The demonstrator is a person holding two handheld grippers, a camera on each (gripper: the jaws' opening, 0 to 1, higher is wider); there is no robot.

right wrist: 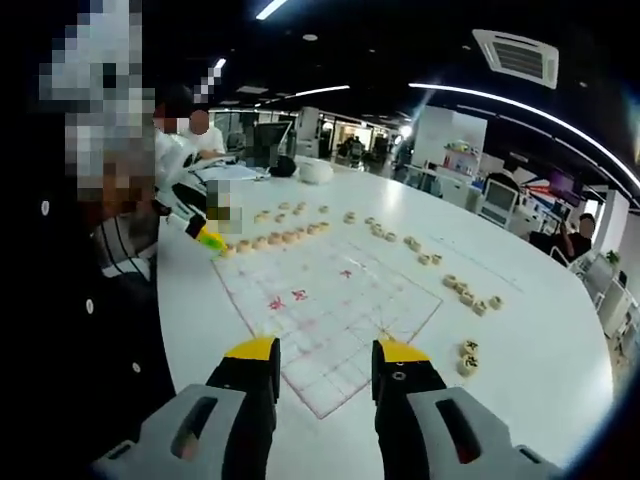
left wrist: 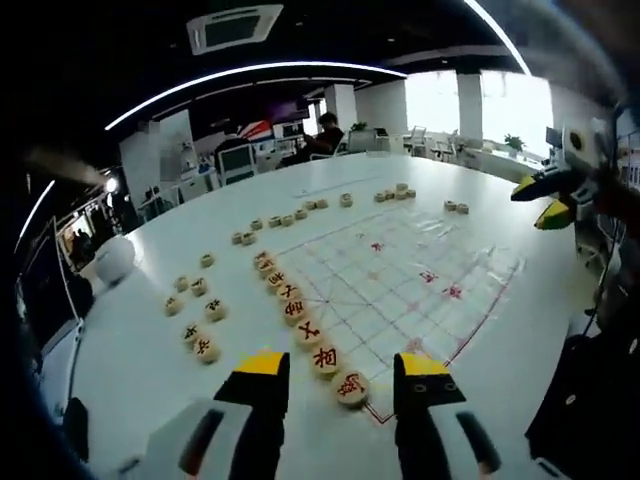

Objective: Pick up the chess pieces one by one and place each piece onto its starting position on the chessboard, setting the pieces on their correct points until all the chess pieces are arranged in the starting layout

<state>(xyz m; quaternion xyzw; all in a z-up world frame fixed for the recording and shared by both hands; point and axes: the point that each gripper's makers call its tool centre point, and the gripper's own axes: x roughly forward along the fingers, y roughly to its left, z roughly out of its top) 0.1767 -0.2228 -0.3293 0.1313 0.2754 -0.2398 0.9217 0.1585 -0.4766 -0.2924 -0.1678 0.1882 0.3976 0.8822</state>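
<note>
Left gripper [left wrist: 343,368] jaws apart over chess pieces [left wrist: 305,331] lining chessboard [left wrist: 400,285] edge; right gripper [right wrist: 326,354] jaws apart, empty, above tabletop [right wrist: 530,340].

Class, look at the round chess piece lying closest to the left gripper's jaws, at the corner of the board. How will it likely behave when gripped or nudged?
The nearest chess piece is a flat, low disc, so it probably won't tip. It looks wooden and small, likely stiff and light. Lying flat on the smooth white table, it would probably slide if pushed, not roll.
</note>
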